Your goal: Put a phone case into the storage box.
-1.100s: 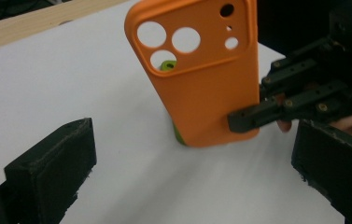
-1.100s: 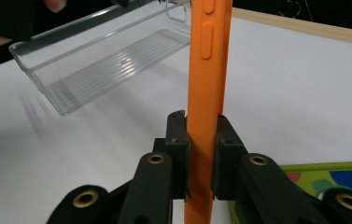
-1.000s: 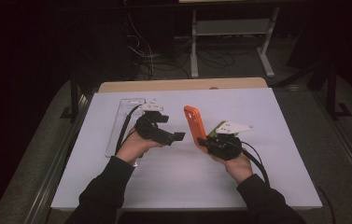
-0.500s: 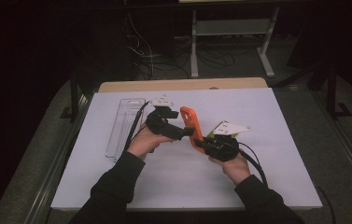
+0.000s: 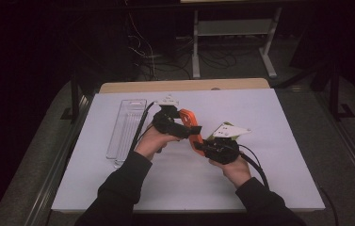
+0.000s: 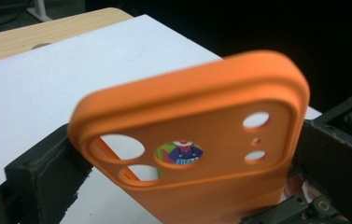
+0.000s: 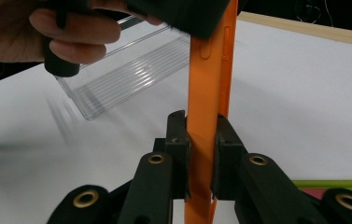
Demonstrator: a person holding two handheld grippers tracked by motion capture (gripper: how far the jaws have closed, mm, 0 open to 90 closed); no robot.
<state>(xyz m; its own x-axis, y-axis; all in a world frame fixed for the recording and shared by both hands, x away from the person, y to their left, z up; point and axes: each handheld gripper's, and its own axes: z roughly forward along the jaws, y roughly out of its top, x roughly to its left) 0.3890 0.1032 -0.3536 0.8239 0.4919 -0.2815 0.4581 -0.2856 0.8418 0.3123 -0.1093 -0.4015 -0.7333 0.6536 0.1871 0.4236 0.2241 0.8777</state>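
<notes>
- High view: both grippers meet above the white table [image 5: 269,188]; the orange phone case [image 5: 190,123] spans between the left gripper [image 5: 191,133] and right gripper [image 5: 202,147], with a clear tray [image 5: 127,123] lying left.
- Left gripper view: jaws flank the orange phone case [image 6: 201,149], which has camera cut-outs; I cannot tell if they pinch.
- Right gripper view: jaws pinch the orange phone case [image 7: 206,116] edge-on, upright.
</notes>
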